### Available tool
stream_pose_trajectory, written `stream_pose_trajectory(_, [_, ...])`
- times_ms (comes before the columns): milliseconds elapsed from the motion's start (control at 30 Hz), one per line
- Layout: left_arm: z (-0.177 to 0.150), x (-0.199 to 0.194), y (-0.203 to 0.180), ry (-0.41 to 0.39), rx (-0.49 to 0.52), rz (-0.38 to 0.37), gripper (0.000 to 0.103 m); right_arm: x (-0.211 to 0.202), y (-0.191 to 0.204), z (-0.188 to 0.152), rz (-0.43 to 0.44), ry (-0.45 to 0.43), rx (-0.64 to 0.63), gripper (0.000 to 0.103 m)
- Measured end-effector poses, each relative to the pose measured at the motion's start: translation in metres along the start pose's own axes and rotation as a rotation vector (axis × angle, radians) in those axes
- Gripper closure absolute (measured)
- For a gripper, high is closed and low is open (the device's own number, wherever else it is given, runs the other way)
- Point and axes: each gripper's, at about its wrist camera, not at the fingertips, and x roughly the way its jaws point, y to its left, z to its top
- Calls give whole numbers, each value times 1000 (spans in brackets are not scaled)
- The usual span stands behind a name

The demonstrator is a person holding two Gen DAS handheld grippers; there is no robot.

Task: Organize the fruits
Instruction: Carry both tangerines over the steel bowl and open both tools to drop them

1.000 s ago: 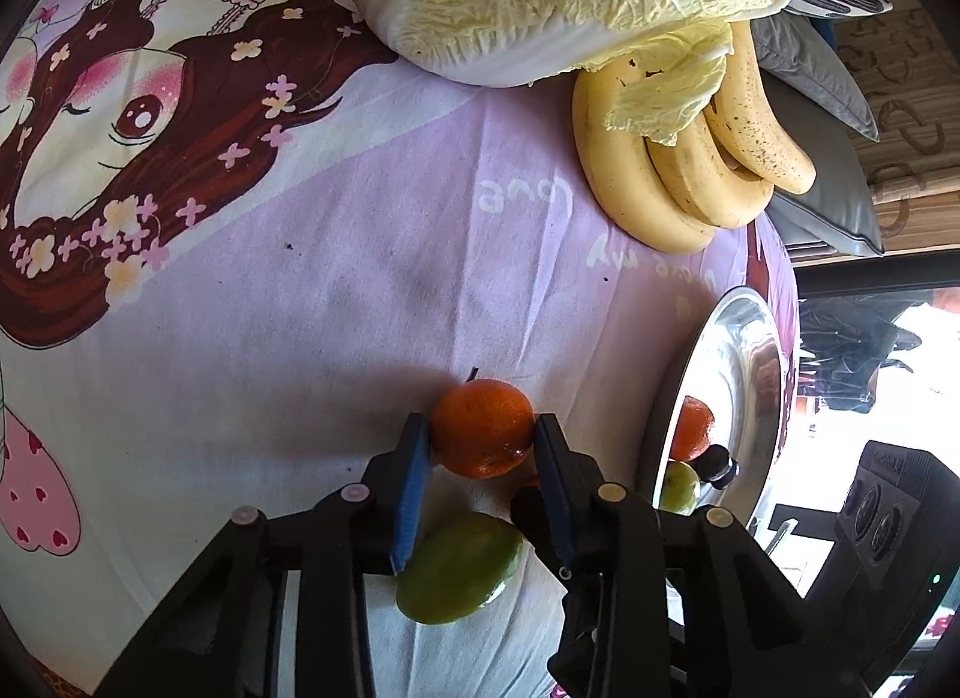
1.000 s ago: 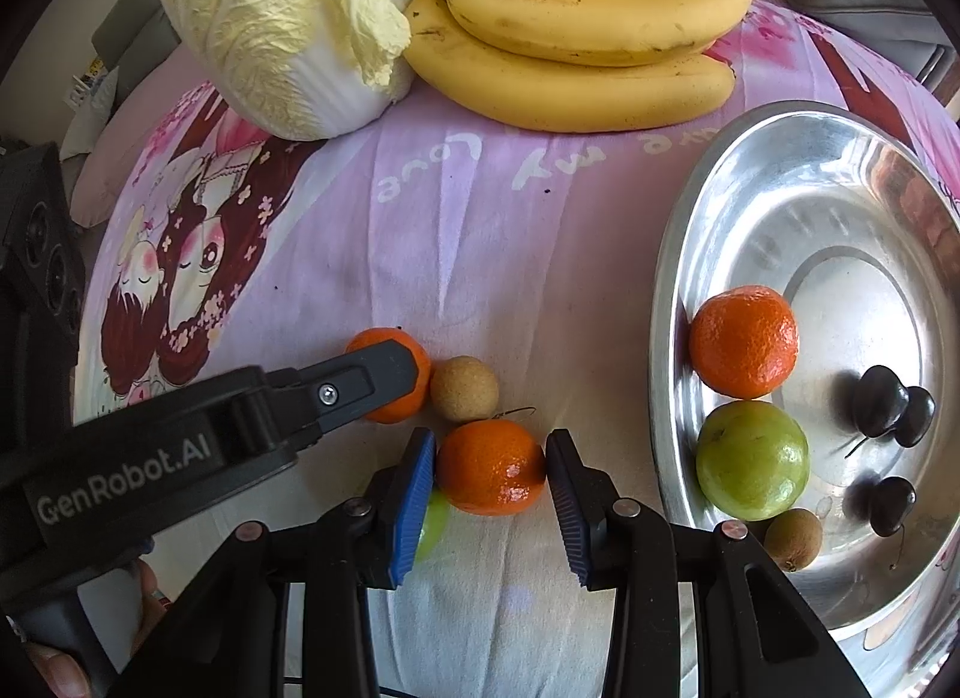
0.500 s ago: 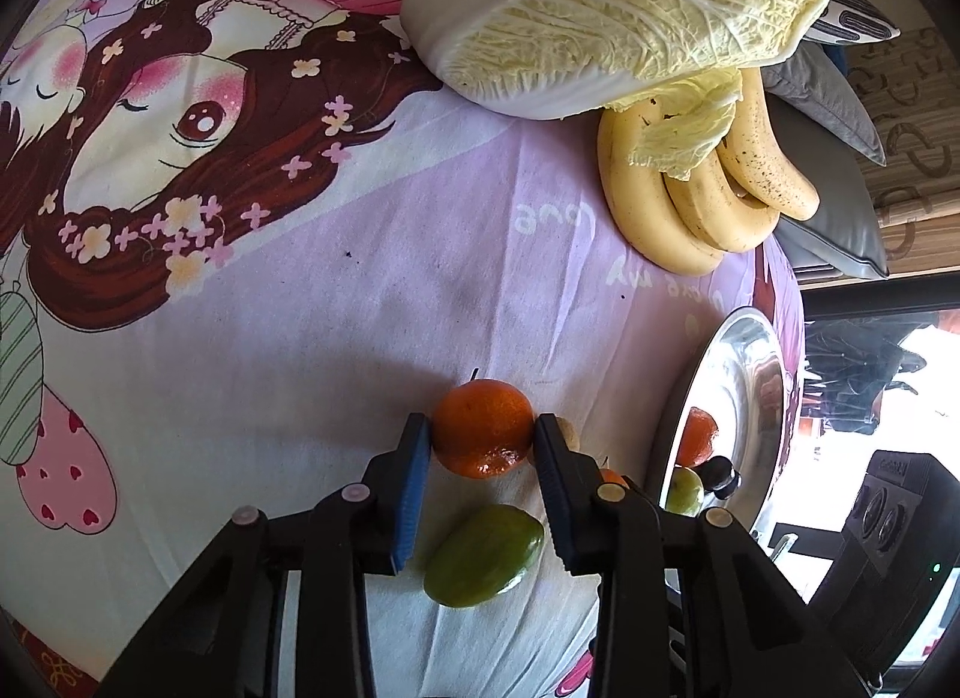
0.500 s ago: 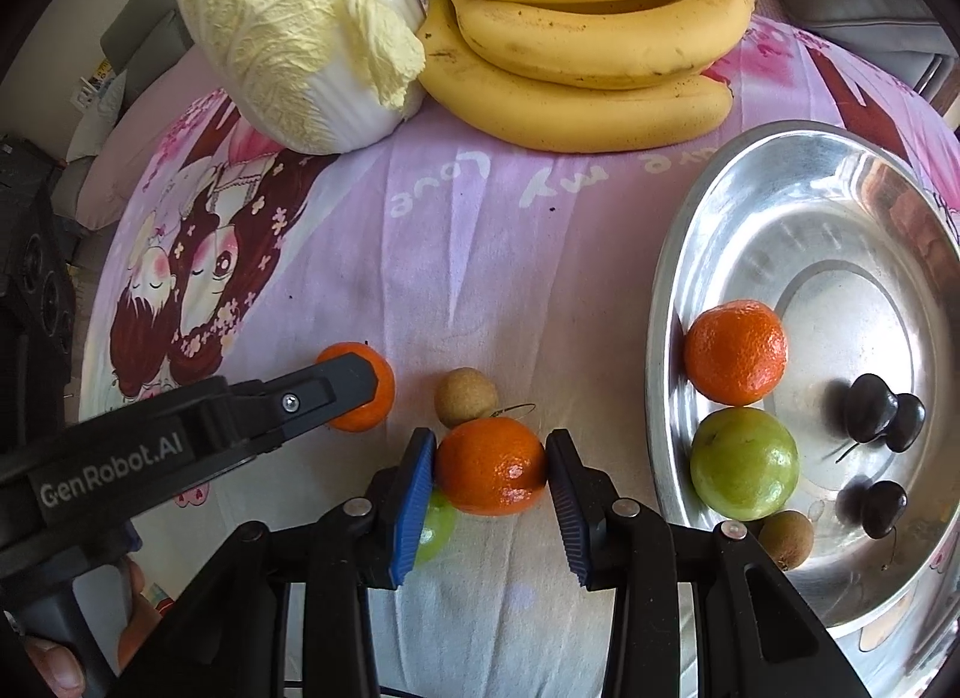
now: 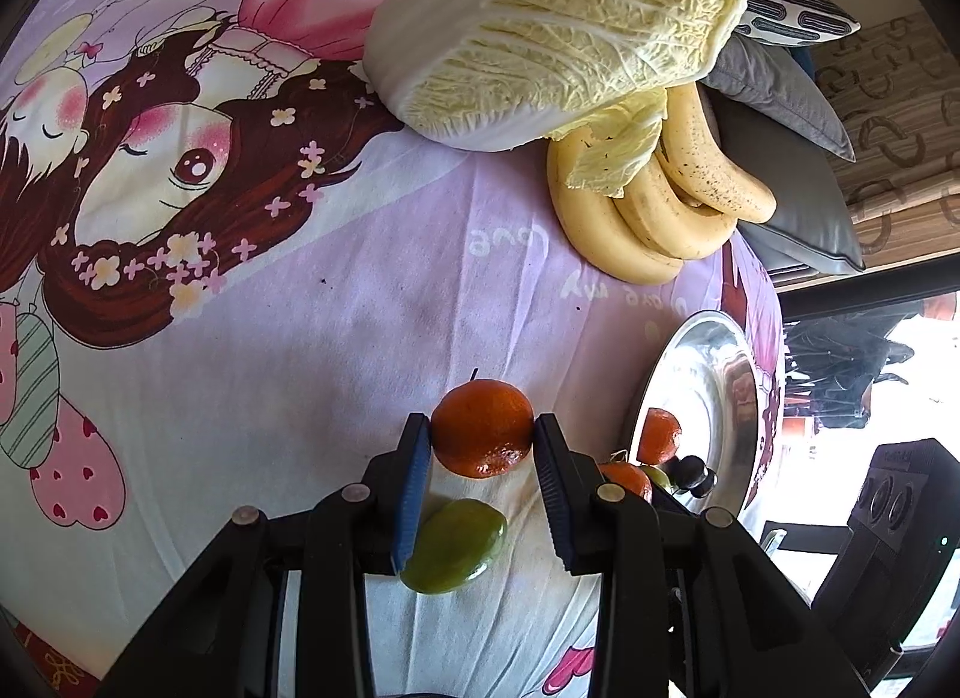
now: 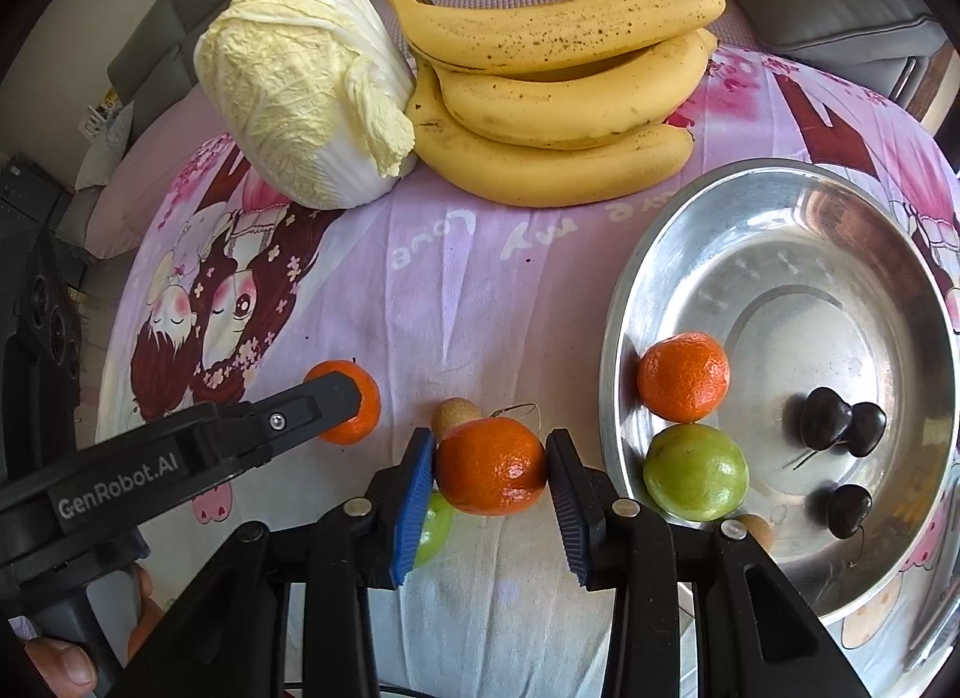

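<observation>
Left gripper (image 5: 482,439): pinching a tangerine (image 5: 483,427) across its middle, above the cloth (image 5: 336,374).
Right gripper (image 6: 489,475): clamped on a second tangerine (image 6: 490,473), just left of the metal bowl (image 6: 780,206).
Handling: light, soft-skinned, round (likely to roll or bruise if squeezed); hold at the widest part.
Bowl contents: tangerine, green fruit (image 6: 695,471), dark cherries (image 6: 843,421).
In the way: a small brown fruit (image 6: 454,412), a green mango (image 5: 454,545).
Farther off: bananas (image 6: 558,116), cabbage (image 6: 300,86).

Round polished steel bowl (image 6: 708,230): mirror-bright, smooth metal. Pink printed cotton sheet (image 6: 480,290): matt, softly creased cloth. Orange mandarins (image 6: 489,473): glossy, dimpled peel. Pale napa cabbage (image 6: 300,86): crinkled, matt leaves. Black gripper fingers (image 6: 576,506): matt plastic, ribbed blue pads (image 6: 414,509).
</observation>
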Motion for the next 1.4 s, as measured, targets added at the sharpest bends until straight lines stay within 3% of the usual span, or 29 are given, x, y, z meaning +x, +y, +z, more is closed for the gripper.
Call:
stream_pose_trajectory(633, [-13, 39, -106, 11, 288, -23, 66, -44, -119, 15, -112, -139, 317, 63])
stream_pose_trajectory(1400, [4, 99, -156, 35, 386, -54, 67, -19, -152, 32, -170, -154, 370, 62])
